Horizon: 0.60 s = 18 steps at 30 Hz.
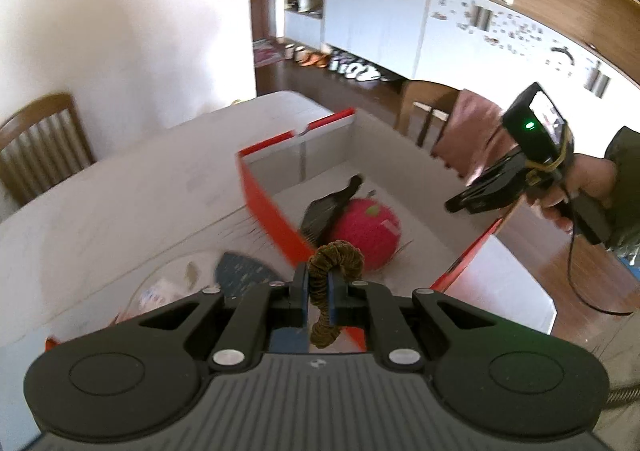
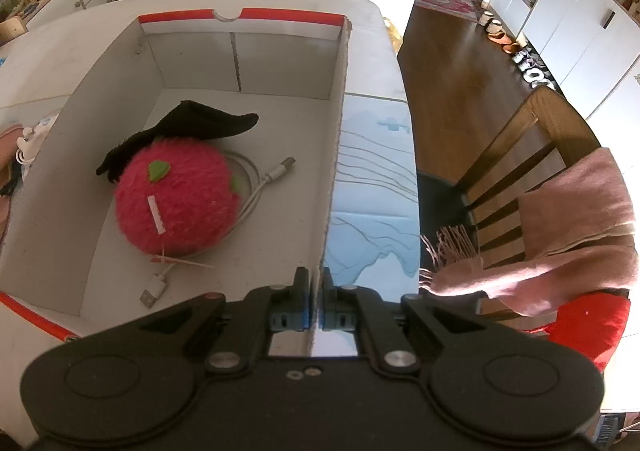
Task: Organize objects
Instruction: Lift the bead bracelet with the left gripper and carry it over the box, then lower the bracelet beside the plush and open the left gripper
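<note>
— At bottom centre, what do your left fingers [image 1: 318, 283] hold?
— Closed on the brown scrunchie [image 1: 336, 257], above the box [image 1: 264, 195] rim. Right fingers [image 2: 316, 283] pinch the box wall; I'd carry it past the rim before opening.

Box [image 2: 336, 123] was orange-red outside, pale grey inside; plush ball [image 2: 176, 203] was pink with green leaf patches and a white tag; slipper [image 2: 192, 127] black; cable [image 2: 256, 187] white; scrunchie [image 1: 340, 259] olive-brown; gripper pads [image 2: 301, 321] blue; table [image 1: 120, 191] white; scarf [image 2: 568, 227] dusty pink
</note>
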### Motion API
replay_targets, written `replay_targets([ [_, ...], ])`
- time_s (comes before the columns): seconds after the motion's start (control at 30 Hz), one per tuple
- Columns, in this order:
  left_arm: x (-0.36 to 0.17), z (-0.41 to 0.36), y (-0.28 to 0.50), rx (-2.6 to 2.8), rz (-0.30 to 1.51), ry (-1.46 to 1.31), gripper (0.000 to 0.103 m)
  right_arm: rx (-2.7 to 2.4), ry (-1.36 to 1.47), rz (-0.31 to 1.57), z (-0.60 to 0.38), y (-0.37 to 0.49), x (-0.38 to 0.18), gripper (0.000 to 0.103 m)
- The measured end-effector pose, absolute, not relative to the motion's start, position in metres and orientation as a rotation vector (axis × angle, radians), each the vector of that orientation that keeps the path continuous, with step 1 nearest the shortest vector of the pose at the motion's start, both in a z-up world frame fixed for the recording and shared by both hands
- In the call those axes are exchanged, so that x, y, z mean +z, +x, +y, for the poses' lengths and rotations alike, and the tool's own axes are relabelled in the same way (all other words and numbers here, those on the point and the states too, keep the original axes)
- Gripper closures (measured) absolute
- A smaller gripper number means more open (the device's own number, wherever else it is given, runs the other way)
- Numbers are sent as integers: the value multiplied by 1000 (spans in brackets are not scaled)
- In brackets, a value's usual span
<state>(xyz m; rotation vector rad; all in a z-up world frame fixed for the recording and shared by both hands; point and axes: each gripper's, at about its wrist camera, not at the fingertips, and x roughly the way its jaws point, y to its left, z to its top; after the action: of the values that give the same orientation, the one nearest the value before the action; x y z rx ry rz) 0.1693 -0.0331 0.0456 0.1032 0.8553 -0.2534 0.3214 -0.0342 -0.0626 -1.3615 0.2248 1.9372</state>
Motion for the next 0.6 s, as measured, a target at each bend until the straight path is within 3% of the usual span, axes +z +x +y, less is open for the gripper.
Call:
replay_targets([
  [0.6, 6, -132, 243, -471, 957, 177, 95, 1957, -1355, 234, -33, 324, -62, 99],
])
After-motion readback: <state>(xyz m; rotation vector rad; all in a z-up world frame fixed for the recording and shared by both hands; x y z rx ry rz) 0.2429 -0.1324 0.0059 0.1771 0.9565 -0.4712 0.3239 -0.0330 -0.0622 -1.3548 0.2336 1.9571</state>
